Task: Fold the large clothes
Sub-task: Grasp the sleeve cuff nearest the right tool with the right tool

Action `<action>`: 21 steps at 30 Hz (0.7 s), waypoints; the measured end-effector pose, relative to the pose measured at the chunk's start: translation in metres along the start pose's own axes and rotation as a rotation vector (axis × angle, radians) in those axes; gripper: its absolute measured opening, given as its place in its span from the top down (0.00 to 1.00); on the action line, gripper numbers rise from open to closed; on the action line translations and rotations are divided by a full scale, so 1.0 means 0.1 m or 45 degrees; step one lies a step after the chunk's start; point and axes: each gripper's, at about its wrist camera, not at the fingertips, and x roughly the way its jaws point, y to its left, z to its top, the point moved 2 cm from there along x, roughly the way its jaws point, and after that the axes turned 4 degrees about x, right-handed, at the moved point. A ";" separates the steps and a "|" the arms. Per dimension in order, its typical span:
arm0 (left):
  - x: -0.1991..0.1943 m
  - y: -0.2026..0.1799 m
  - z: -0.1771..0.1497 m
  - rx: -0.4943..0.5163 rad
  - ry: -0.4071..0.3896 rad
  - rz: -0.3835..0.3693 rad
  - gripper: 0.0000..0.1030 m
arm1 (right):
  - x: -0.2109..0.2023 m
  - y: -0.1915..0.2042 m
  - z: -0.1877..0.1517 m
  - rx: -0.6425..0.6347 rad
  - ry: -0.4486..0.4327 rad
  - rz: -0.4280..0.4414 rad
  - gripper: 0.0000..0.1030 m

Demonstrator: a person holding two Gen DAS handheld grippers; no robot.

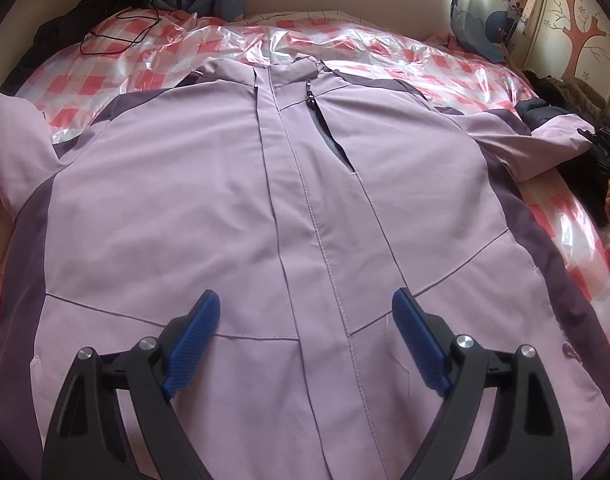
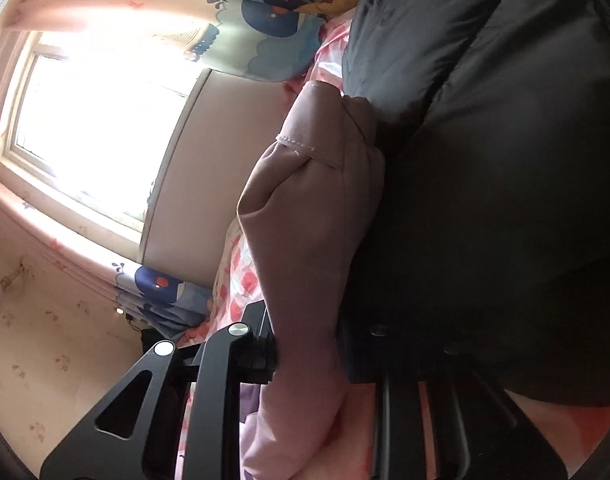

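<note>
left wrist view: the left gripper hovers over the lower front of the jacket, its ribbed blue pads spread wide apart and holding nothing. the lilac jacket, smooth fabric with darker purple side panels, lies face up and flat on the bed, over glossy clear plastic and a pink checked sheet.

right wrist view: the right gripper is turned on its side, its fingers buried in a bunched lilac sleeve; whether it grips the sleeve cannot be told. a dark puffy coat fills the right.

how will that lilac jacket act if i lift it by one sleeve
The lilac padded jacket will probably droop, since its sleeve already bunches softly. It looks bulky, so likely awkward to lift. It may slide on the glossy plastic sheet.
</note>
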 end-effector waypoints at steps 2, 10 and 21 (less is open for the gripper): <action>0.01 -0.01 -0.01 0.008 0.004 0.004 0.18 | 0.11 -0.06 -0.03 0.040 0.010 0.015 0.78; 0.03 -0.01 -0.01 0.011 0.021 -0.007 0.18 | 0.00 0.01 -0.25 0.160 0.082 0.088 0.65; 0.04 -0.01 -0.02 0.007 0.026 -0.018 0.16 | -0.04 0.20 -0.11 0.012 -0.056 -0.002 0.87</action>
